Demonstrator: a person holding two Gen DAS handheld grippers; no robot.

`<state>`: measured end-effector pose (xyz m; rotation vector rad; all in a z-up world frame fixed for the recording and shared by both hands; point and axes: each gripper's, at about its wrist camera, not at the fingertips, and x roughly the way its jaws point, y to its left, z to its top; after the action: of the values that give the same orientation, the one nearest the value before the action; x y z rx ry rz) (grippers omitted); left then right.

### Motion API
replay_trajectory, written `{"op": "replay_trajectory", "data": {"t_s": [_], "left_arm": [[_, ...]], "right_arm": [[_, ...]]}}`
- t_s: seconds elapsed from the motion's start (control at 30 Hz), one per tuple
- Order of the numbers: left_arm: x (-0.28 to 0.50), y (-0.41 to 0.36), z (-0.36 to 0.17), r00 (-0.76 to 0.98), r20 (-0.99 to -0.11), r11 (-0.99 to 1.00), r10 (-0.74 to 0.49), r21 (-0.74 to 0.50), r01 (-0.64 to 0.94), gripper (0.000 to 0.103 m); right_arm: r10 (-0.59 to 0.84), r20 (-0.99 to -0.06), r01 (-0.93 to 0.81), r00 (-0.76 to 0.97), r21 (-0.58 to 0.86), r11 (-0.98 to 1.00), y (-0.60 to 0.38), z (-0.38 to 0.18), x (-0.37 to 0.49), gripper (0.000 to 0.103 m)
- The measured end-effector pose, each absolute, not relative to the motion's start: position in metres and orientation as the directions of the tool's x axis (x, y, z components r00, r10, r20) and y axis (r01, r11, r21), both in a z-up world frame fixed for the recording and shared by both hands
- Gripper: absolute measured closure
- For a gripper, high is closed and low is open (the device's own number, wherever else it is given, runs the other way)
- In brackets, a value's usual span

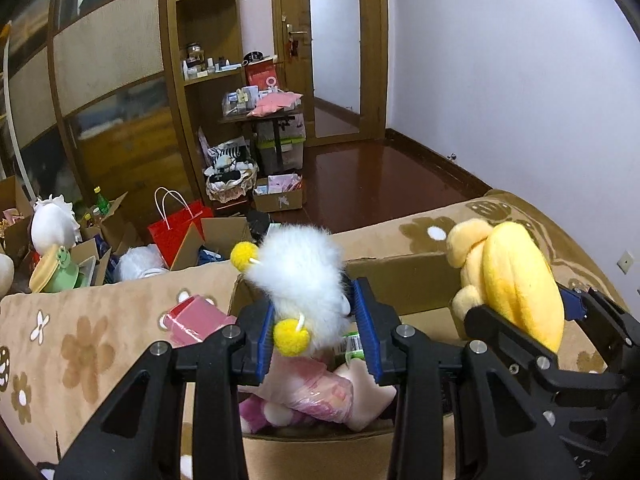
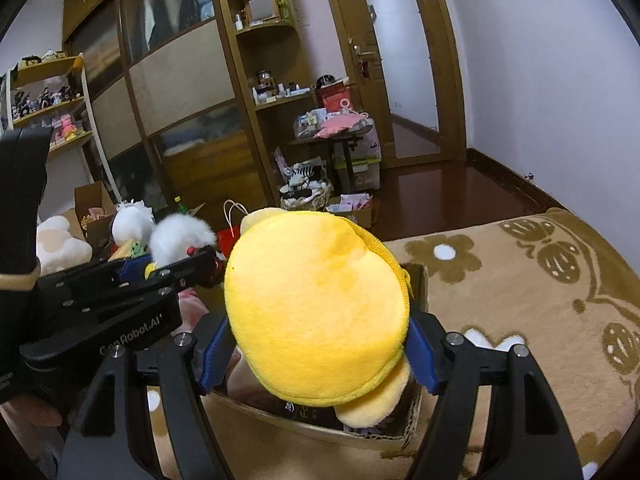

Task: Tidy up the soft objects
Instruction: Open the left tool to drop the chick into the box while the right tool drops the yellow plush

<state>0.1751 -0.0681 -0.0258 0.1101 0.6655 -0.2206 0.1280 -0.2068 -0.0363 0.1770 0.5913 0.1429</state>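
Hand-held gripper around yellow plush

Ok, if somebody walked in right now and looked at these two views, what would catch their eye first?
Probably the big yellow plush toy, which fills the middle of the right wrist view, clamped in the right gripper above an open cardboard box. Next, the fluffy white toy with yellow pompoms, gripped by the left gripper over that same box, which sits on a brown flowered blanket. Beyond the bed, the floor is cluttered.
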Motion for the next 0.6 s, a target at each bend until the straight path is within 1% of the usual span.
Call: {"op": "replay_trajectory", "data": {"t_s": [0.1,0.23,0.27,0.3,0.33,0.47,0.6], "left_arm": [[0.177,-0.068,-0.029,0.751,-0.639,0.971,-0.166,0.028,0.238,0.067],[0.177,-0.066,-0.032,0.75,-0.644,0.974,-0.149,0.037,0.225,0.064],[0.177,-0.066,-0.032,0.753,-0.643,0.975,-0.141,0.043,0.22,0.061],[0.177,-0.065,-0.031,0.755,-0.641,0.975,-0.136,0.048,0.216,0.052],[0.176,-0.064,-0.03,0.759,-0.637,0.976,-0.134,0.05,0.214,0.047],[0.174,-0.064,-0.028,0.768,-0.628,0.974,-0.126,0.066,0.215,0.046],[0.172,-0.059,-0.027,0.764,-0.638,0.977,-0.095,0.089,0.195,0.046]], "right_arm": [[0.179,-0.562,-0.075,0.807,0.203,0.976,-0.207,-0.042,0.13,0.026],[0.179,-0.578,-0.068,0.797,0.208,0.976,-0.209,-0.048,0.131,0.024],[0.176,-0.582,-0.064,0.794,0.207,0.976,-0.21,-0.05,0.131,0.024],[0.173,-0.584,-0.061,0.793,0.207,0.977,-0.21,-0.05,0.13,0.024],[0.169,-0.586,-0.055,0.793,0.207,0.977,-0.21,-0.051,0.13,0.024],[0.179,-0.6,-0.047,0.78,0.228,0.972,-0.214,-0.055,0.133,0.023],[0.174,-0.609,-0.054,0.773,0.211,0.976,-0.211,-0.056,0.131,0.017]]}}
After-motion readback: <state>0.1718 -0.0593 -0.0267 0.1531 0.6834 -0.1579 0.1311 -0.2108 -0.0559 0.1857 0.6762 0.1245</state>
